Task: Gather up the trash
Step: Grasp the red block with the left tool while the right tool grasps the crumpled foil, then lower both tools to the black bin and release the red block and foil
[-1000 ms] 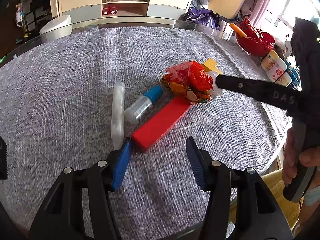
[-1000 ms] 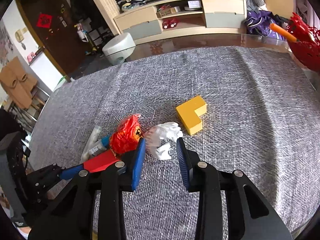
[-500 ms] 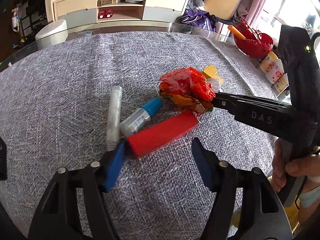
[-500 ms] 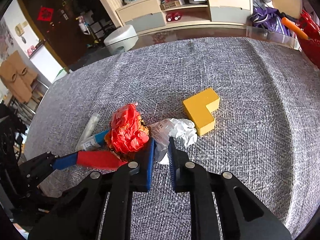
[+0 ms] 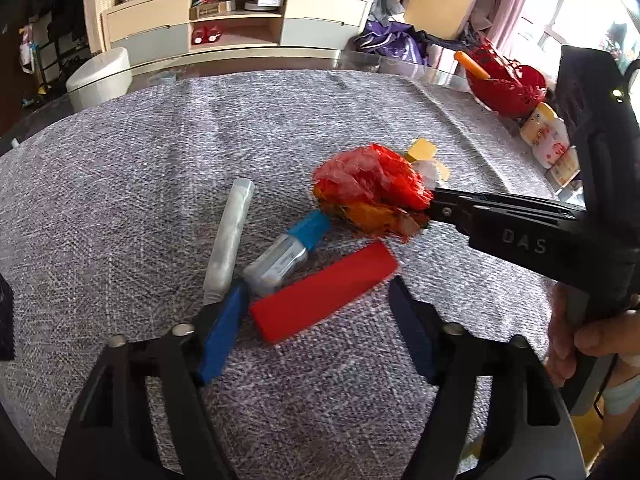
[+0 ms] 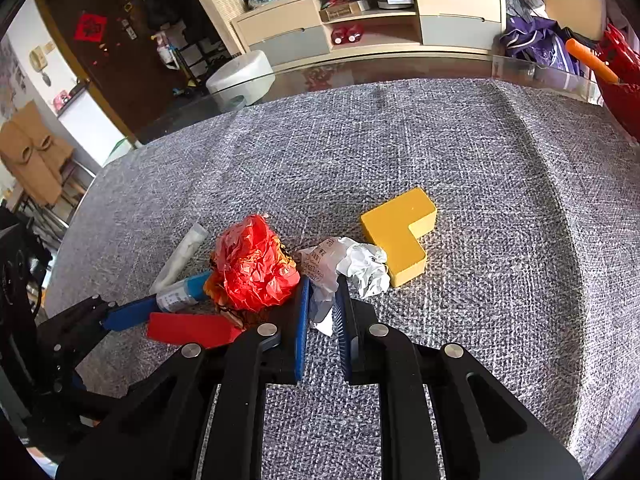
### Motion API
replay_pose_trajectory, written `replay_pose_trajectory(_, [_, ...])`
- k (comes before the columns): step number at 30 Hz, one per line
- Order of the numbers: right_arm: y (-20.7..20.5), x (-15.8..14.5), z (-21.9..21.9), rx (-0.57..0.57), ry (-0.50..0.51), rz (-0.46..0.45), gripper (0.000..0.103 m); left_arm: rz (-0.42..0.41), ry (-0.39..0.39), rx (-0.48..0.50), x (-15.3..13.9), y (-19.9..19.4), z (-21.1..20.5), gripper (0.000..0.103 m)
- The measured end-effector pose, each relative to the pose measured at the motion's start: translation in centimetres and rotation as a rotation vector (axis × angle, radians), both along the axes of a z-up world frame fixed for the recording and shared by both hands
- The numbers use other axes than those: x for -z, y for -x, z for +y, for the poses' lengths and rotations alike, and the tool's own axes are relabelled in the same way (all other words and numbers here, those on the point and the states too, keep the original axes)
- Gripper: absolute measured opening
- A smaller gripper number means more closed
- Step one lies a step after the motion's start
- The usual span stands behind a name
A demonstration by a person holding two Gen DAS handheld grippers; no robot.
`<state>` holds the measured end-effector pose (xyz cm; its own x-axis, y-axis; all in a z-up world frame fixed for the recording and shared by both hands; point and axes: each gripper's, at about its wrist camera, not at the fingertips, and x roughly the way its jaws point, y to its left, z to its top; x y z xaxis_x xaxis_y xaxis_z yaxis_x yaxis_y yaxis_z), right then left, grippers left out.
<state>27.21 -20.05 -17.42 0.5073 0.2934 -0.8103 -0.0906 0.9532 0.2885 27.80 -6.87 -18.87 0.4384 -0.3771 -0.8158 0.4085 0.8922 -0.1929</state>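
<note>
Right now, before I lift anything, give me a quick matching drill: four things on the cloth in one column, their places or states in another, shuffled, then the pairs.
Things
1. white crumpled paper
2. red block
3. yellow L-shaped block
4. red crumpled wrapper

Places or states
A. between the open fingers of the left tool
B. lying free just right of the white paper
C. pinched in the right tool
D. bunched up against the right tool's left finger

Pairs: 1-C, 2-A, 3-B, 4-D
</note>
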Motion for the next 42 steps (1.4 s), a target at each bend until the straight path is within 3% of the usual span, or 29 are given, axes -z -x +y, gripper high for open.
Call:
replay_pose_trajectory(2, [0.2, 0.0, -0.1, 0.004, 0.0, 0.0, 0.014, 0.007, 0.007, 0.018, 0.0, 0.4, 0.0, 0.046])
replay_pose_trajectory(5, [0.4, -0.1, -0.2, 0.005, 0.001, 0.001, 0.014, 0.007, 0.001, 0.033, 0.0, 0.9, -0.3, 0.037])
replay_pose_trajectory(14, [1.3, -0.3, -0.8, 0.019, 0.014, 0.002, 0.012, 0.011, -0.007, 0.08, 0.1, 2.9, -1.3, 0.022])
replay_pose_trajectory(24, [3.9, -2.6, -2.4, 0.041, 0.035, -0.049, 0.008, -0.015, -0.039, 0.064, -1.1, 5.6, -1.3, 0.019])
replay_pose_trajectory(34, [10.4, -6.0, -2.2, 0.005, 0.035, -0.098, 0.008, -0.044, -0.022, -0.001, -4.2, 11.6, 0.9, 0.019])
replay_pose_trajectory(42, [16.5, -4.9, -1.0, -0.056, 0.014, -0.065, 0.008, -0.001, -0.014, -0.034, -3.2, 17.7, 2.5, 0.019])
